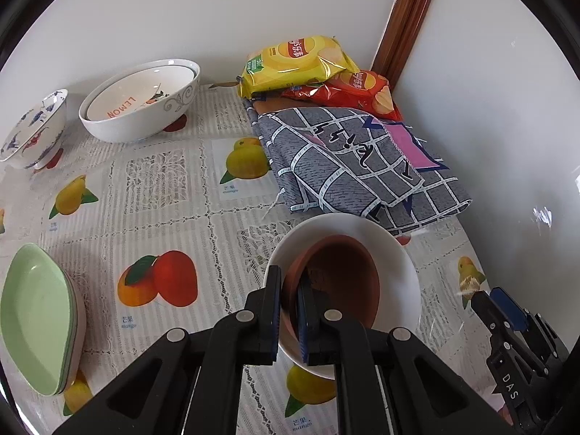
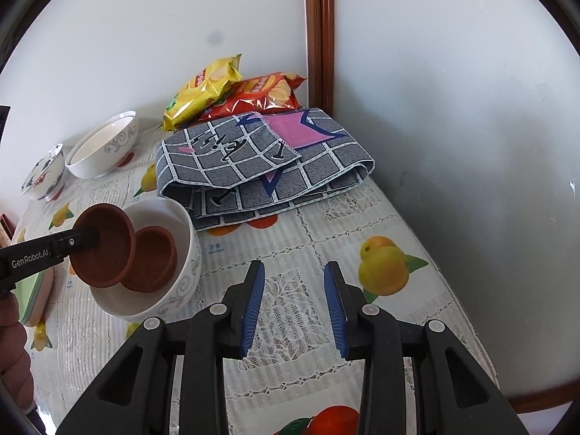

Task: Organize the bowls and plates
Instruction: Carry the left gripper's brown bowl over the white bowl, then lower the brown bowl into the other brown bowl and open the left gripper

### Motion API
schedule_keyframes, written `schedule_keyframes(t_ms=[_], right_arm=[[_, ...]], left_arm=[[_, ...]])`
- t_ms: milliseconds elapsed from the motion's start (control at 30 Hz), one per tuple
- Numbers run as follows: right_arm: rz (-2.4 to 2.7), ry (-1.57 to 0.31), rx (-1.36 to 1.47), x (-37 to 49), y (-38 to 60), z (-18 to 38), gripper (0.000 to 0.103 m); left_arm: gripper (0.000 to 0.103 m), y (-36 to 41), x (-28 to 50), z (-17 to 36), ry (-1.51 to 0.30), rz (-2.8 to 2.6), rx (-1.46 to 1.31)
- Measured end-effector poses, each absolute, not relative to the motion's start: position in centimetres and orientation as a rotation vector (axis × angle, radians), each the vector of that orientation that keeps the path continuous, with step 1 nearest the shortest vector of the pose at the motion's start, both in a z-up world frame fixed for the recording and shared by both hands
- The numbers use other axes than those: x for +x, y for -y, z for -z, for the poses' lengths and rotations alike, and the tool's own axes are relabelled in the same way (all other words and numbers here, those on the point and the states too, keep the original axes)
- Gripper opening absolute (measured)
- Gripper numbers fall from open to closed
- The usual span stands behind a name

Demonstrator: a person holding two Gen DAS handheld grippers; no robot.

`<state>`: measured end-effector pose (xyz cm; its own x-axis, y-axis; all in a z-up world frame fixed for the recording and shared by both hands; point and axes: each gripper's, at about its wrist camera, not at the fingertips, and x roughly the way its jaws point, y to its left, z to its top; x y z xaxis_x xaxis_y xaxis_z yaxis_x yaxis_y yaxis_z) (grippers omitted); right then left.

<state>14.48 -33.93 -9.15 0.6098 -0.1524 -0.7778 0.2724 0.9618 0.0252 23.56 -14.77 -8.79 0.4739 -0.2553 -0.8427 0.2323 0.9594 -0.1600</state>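
Note:
My left gripper (image 1: 290, 282) is shut on the rim of a brown clay bowl (image 1: 337, 275), one finger inside and one outside. That bowl hangs tilted over a white bowl (image 1: 398, 264) on the fruit-print tablecloth. From the right wrist view, the held clay bowl (image 2: 105, 243) leans over the white bowl's (image 2: 185, 232) left side, where a second clay bowl (image 2: 154, 259) lies inside. The left gripper (image 2: 87, 241) comes in from the left. To the right of the white bowl, my right gripper (image 2: 294, 272) stands open over bare cloth with nothing between its fingers; the left wrist view shows the right gripper (image 1: 489, 301) low at the right.
A big white bowl (image 1: 141, 108) with a smaller one nested stands at the back left, beside a blue-patterned bowl (image 1: 32, 127). Stacked green plates (image 1: 36, 319) lie at the left edge. A folded grey cloth (image 1: 362, 166) and two chip bags (image 1: 297, 61) fill the back corner by the walls.

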Motion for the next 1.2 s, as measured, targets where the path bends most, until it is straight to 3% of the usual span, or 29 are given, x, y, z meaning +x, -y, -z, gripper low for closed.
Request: schedule_keyframes(t_ms=[1200], right_arm=[[0.243,-0.937,0.181,14.9,34.3,10.6,0.037]], left_arm=[[0.009,16.5,24.0,10.7,-1.077,0.332,-0.015]])
